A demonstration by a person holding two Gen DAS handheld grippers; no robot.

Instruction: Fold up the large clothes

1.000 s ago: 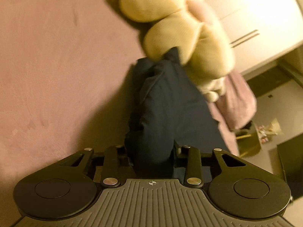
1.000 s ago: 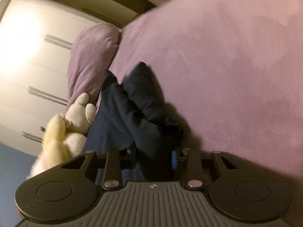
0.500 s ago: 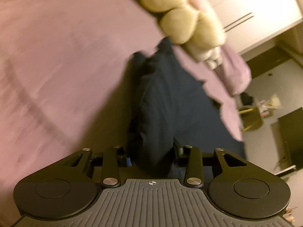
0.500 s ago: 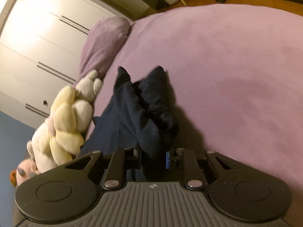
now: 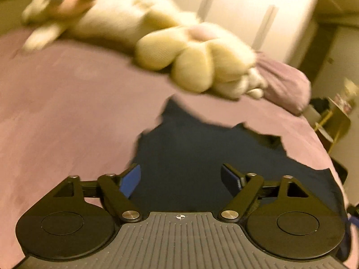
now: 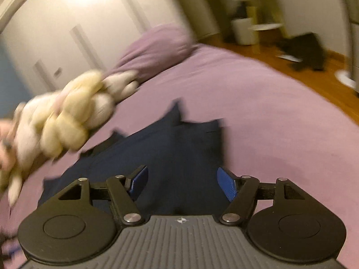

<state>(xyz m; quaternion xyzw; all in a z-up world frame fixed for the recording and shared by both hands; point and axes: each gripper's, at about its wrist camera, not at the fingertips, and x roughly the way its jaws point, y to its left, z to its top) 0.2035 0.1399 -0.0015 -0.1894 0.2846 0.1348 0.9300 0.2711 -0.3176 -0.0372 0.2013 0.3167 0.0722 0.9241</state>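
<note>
A dark navy garment [image 5: 202, 150] lies spread on the purple bed [image 5: 67, 116]. My left gripper [image 5: 180, 179] is open just above it, blue pads [image 5: 131, 179] apart, holding nothing. In the right wrist view the same garment [image 6: 179, 148] lies flat on the bed [image 6: 269, 116], and my right gripper [image 6: 182, 185] is open over it with blue pads [image 6: 226, 186] apart. Both views are blurred by motion.
A cream plush toy [image 5: 190, 58] lies on the bed beyond the garment, also in the right wrist view [image 6: 67, 116]. A purple pillow [image 5: 282, 85] lies next to it. White wardrobe doors [image 6: 78, 27] stand behind. A yellow side table [image 5: 332, 121] stands past the bed's edge.
Both grippers were shut on bunched navy cloth; now both have opened and let it go. The garment lies flat on the bed and both cameras have tilted up.
</note>
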